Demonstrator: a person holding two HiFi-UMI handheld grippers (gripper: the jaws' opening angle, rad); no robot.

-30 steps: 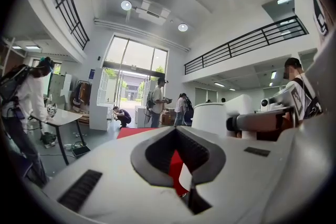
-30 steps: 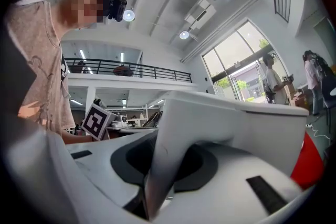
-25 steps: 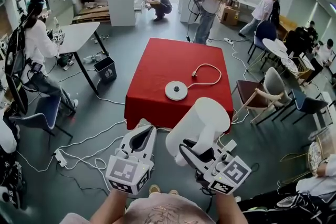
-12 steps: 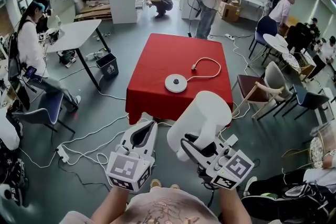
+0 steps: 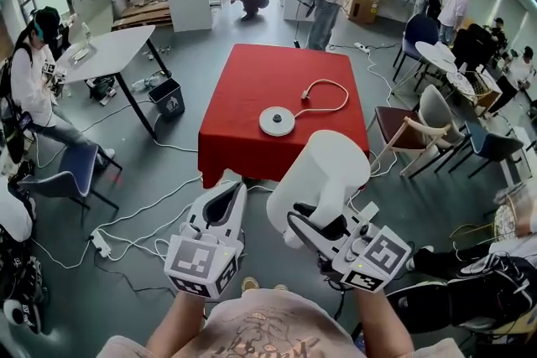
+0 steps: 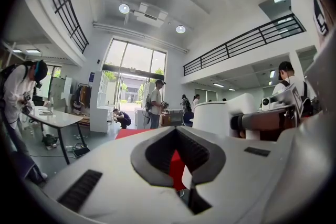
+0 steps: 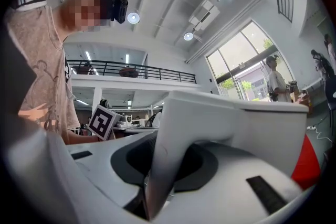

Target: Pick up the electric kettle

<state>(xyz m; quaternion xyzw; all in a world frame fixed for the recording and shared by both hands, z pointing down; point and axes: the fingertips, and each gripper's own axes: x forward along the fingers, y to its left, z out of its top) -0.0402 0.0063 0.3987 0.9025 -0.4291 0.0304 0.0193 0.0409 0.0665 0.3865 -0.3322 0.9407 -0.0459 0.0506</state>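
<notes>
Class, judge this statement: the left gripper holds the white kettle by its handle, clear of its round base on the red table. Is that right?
No: the right gripper, not the left, holds the white kettle by its handle, as the right gripper view shows. The round base is on the red table.

electric kettle [image 7: 236, 128] handle, clamped in hand-held gripper [image 7: 164, 168]
</notes>
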